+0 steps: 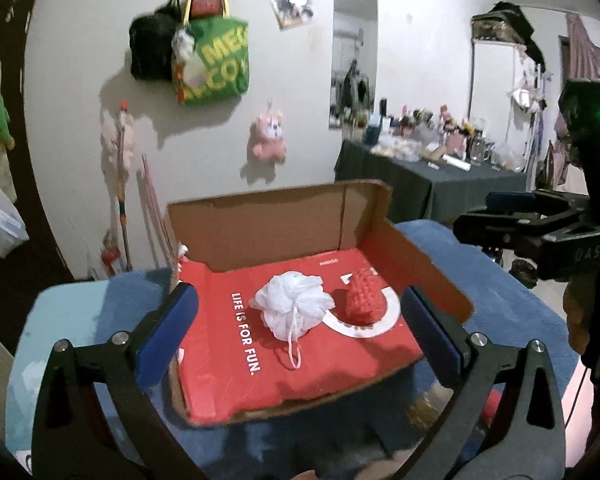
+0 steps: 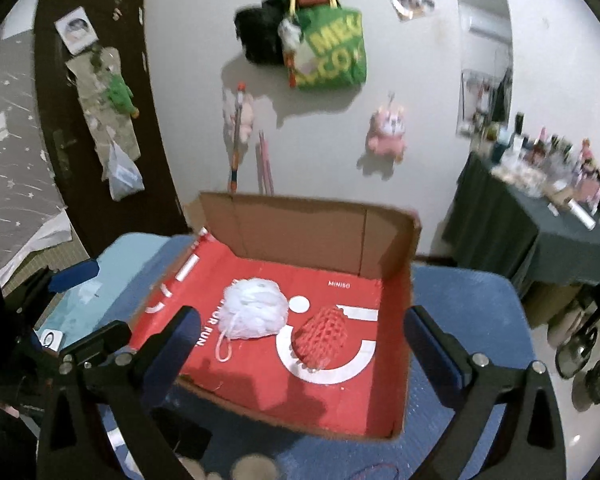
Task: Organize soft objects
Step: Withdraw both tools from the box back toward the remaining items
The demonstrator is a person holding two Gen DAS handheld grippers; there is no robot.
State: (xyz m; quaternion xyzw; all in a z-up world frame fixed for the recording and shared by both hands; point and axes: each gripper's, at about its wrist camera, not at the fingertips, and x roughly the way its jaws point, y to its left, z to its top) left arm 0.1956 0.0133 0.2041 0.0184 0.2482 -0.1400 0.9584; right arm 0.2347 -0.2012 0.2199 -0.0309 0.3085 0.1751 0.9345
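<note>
Nearest each cam: both grippers spread wide, nothing btwn the pads. Left gripper point(image 1: 300, 320) and right gripper point(image 2: 302, 340) both sit back from the open cardboard box point(image 1: 260, 220), pointing down at it. No earlier frame, so can't say more than that. Box rests on the blue table point(image 1: 512, 312), red liner inside. In it: white bath pouf point(image 1: 294, 304) on the left, red mesh sponge point(image 1: 362, 300) just beside it on the right, nearly touching. Pouf lies dead ahead of left gripper, its cord loop trailing toward the near edge; sponge sits ahead of right gripper point(image 2: 320, 336), long axis roughly front-to-back in the left view. Judgement: both soft items already boxed, left is nearer pouf, right nearer sponge. Beyond: wall w/ hung bags, cluttered far table
</note>
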